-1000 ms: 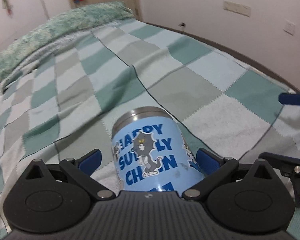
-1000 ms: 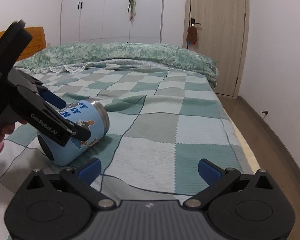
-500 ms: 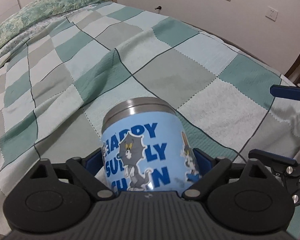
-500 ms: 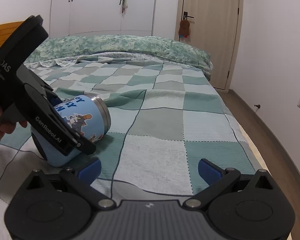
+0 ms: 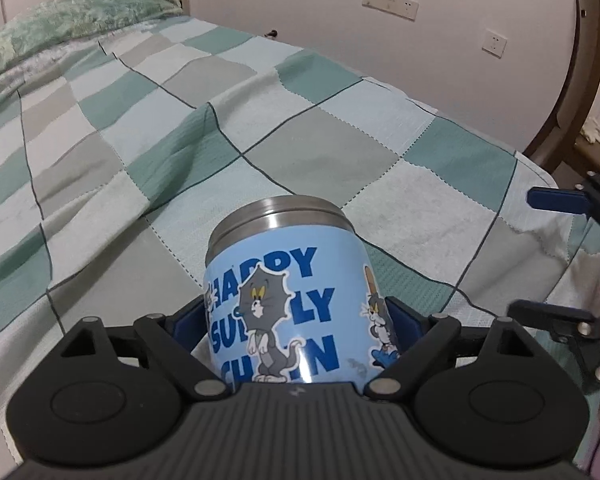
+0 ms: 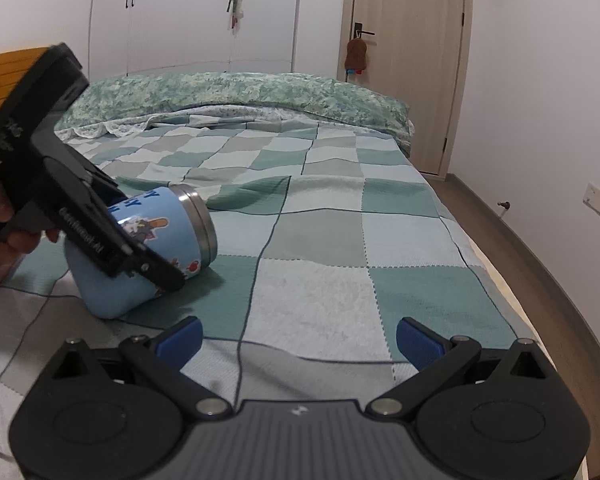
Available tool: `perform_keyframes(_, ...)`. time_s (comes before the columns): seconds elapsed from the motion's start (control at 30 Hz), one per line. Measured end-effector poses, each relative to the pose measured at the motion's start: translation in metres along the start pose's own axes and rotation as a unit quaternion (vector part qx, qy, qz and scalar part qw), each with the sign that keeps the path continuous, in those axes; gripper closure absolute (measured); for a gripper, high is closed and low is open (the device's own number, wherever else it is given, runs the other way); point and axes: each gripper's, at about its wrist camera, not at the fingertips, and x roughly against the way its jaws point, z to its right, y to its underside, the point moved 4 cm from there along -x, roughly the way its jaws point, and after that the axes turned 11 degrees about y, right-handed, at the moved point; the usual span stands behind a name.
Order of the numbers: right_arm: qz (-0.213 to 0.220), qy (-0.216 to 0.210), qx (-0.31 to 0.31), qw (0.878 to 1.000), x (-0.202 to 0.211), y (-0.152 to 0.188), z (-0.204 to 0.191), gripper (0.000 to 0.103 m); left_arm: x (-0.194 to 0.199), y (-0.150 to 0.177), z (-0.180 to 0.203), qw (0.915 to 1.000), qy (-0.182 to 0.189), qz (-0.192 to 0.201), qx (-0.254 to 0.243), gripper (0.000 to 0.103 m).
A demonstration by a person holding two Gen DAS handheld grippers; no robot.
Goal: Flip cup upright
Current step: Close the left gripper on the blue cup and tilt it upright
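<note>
- My left gripper [image 5: 298, 320] is clenched on the cup [image 5: 288, 300]; its two blue pads press the blue wall from both sides, low on the body, so the steel rim [image 5: 278, 216] points away from me and stays free.
- In the right wrist view the cup [image 6: 148, 252] is tilted; its rounded bottom rests on the checked blanket [image 6: 340, 248] and the steel mouth is raised and turned to the side, so I judge the flip is about halfway.
- I hold it near the bottom, I think, because then the cup can turn around its base on the soft cloth.
- My right gripper [image 6: 298, 338] is released, its fingers wide apart with nothing between them; it hovers low over the blanket, near the cup but apart from it, probably as a reserve.
- The blanket has folds beside the cup; on such a soft surface the cup may stand unsteady.
</note>
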Motion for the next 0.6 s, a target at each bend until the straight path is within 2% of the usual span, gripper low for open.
perform_keyframes(0.23,0.007,0.001,-0.008,1.0,0.016,0.001,0.0,0.0,0.015,0.002,0.017,0.999,-0.042,0.013,0.008,0.015)
perform_keyframes(0.6,0.035,-0.029,-0.011,0.999,0.047,0.004,0.004,0.0,0.057,0.017,0.058,0.996,-0.068,0.043,0.039,0.018)
